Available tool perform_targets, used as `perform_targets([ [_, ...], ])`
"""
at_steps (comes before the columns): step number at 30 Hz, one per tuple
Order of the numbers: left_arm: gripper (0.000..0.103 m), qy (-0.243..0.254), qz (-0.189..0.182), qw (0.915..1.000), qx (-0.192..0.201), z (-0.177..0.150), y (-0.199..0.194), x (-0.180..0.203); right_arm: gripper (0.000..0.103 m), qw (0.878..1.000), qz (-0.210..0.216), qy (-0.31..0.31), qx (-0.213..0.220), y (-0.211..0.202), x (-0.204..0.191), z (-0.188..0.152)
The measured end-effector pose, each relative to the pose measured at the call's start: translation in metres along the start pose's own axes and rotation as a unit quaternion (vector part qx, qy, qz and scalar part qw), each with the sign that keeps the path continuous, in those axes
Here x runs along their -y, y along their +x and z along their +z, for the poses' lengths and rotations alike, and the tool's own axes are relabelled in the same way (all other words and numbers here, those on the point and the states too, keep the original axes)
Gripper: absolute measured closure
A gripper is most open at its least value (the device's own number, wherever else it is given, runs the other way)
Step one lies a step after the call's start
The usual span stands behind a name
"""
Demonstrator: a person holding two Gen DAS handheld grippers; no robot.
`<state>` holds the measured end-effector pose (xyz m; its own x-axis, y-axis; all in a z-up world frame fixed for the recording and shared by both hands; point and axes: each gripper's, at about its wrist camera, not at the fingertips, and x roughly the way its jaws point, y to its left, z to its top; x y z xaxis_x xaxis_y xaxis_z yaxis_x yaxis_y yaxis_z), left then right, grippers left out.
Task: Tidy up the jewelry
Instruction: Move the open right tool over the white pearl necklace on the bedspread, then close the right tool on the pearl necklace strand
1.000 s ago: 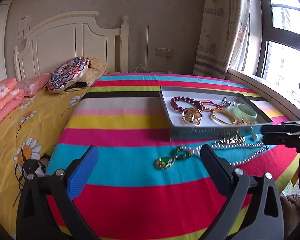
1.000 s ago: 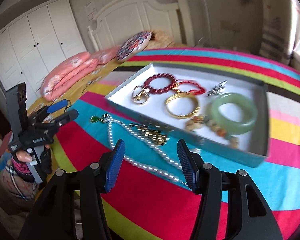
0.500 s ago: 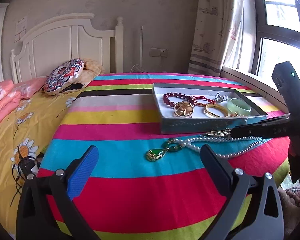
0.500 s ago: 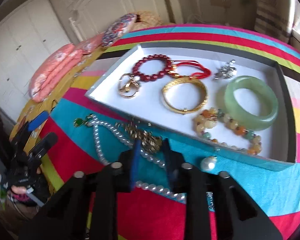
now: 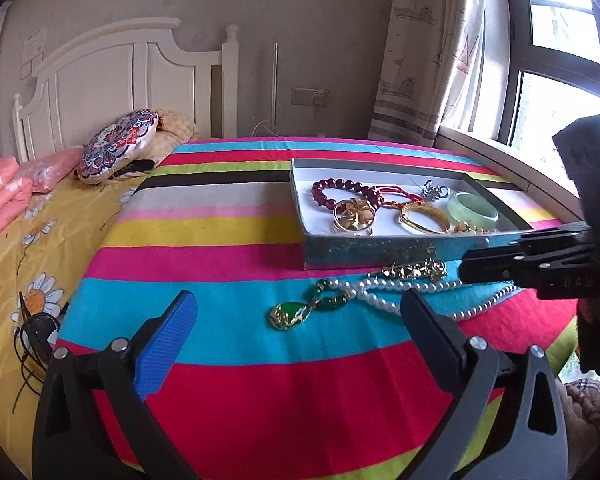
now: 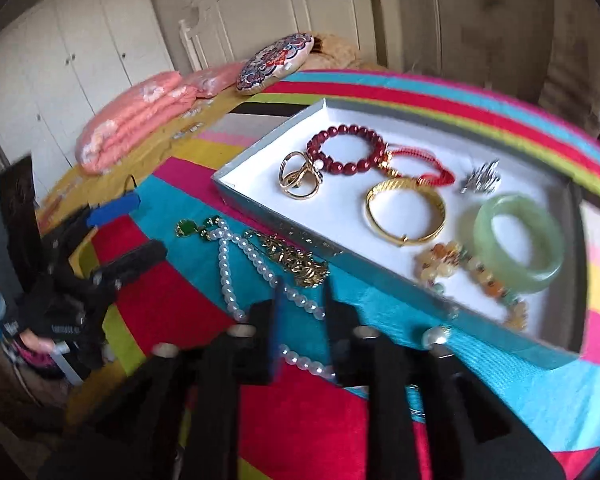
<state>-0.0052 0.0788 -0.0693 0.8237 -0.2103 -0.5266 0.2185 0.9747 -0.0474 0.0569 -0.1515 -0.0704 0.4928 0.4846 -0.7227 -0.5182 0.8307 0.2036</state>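
Striped bedding [image 5: 220, 320] carries the tray [image 6: 268, 220] — the pearl necklace [image 6: 236, 268] lies loose just near of it. The right tool [image 6: 300, 304] is nearly closed around the strand; the left tool [image 5: 300, 312] is spread, empty. Beads should be pinched squarely — then lifted slowly, clear of the gold chain [image 6: 296, 260].

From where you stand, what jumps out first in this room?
A shallow grey-blue box on the bright striped bedspread holds bracelets, among them a pale green jade bangle and a red bead bracelet. In front of the box, loose on the spread, lies a pearl necklace with a green pendant. The right gripper reaches over those pearls.
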Motion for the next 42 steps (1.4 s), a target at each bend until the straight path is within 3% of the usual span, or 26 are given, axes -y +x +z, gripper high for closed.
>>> perform_targets([
  [3, 0.002, -0.002, 0.006, 1.0000, -0.003, -0.002, 0.000, -0.006, 0.074, 1.000, 0.017, 0.017, -0.016, 0.015, 0.001, -0.001],
  [7, 0.002, -0.044, -0.003, 0.9989, -0.013, -0.002, 0.005, -0.020, 0.072, 0.999, 0.020, 0.003, -0.032, 0.019, -0.004, 0.004],
  [11, 0.002, -0.081, -0.007, 0.9967, -0.010, -0.004, 0.000, -0.025, 0.069, 0.994, 0.082, -0.029, -0.071, 0.023, -0.026, 0.001],
  [13, 0.002, -0.105, -0.021, 0.9942, -0.009, -0.009, -0.004, -0.029, 0.057, 0.992, 0.104, -0.031, -0.070, 0.025, -0.035, 0.000],
  [14, 0.002, -0.109, -0.021, 0.9938, -0.008, -0.011, -0.006, -0.029, 0.041, 0.990, 0.124, -0.027, -0.065, 0.024, -0.035, 0.001],
  [15, 0.002, -0.106, -0.017, 0.9942, -0.012, -0.013, -0.006, -0.028, 0.017, 0.990, 0.128, -0.027, -0.059, 0.020, -0.034, 0.001],
  [17, 0.002, -0.093, -0.008, 0.9955, -0.019, -0.016, -0.007, -0.026, 0.011, 0.991, 0.114, -0.050, -0.054, 0.012, -0.033, -0.002],
  [19, 0.002, -0.078, -0.004, 0.9967, -0.020, -0.017, -0.010, -0.022, 0.022, 0.992, 0.069, -0.092, -0.059, 0.007, -0.032, -0.007],
  [20, 0.002, -0.072, -0.003, 0.9972, -0.022, -0.018, -0.010, -0.020, 0.034, 0.991, 0.058, -0.103, -0.067, 0.010, -0.032, -0.009],
  [23, 0.002, -0.057, -0.003, 0.9981, -0.021, -0.016, -0.016, -0.013, 0.044, 0.984, 0.027, -0.165, -0.064, 0.010, -0.043, -0.018],
  [24, 0.002, -0.055, -0.004, 0.9983, -0.021, -0.016, -0.018, -0.011, 0.060, 0.980, 0.013, -0.189, -0.064, 0.010, -0.047, -0.022],
  [26, 0.002, -0.050, -0.002, 0.9985, -0.022, -0.015, -0.020, -0.009, 0.086, 0.975, 0.024, -0.212, -0.062, 0.002, -0.054, -0.031],
  [28, 0.002, -0.043, 0.002, 0.9988, -0.022, -0.012, -0.021, -0.006, 0.087, 0.965, -0.011, -0.257, -0.049, -0.007, -0.062, -0.042],
  [29, 0.002, -0.041, 0.001, 0.9990, -0.021, -0.010, -0.022, -0.005, 0.097, 0.963, -0.017, -0.265, -0.045, -0.012, -0.061, -0.047],
  [32, 0.002, -0.030, 0.000, 0.9994, -0.019, -0.005, -0.022, 0.003, 0.100, 0.972, -0.025, -0.231, -0.023, -0.036, -0.044, -0.050],
  [37, 0.002, -0.019, -0.012, 0.9995, -0.022, -0.003, -0.017, 0.016, 0.100, 0.987, -0.085, -0.136, 0.004, -0.073, 0.020, -0.057],
  [40, 0.002, -0.023, -0.024, 0.9989, -0.033, -0.002, -0.009, 0.022, 0.089, 0.996, -0.013, -0.082, 0.014, -0.084, 0.038, -0.058],
  [42, 0.002, -0.016, -0.028, 0.9989, -0.034, -0.001, -0.009, 0.029, 0.006, 0.995, 0.022, -0.094, 0.005, -0.077, 0.028, -0.055],
])
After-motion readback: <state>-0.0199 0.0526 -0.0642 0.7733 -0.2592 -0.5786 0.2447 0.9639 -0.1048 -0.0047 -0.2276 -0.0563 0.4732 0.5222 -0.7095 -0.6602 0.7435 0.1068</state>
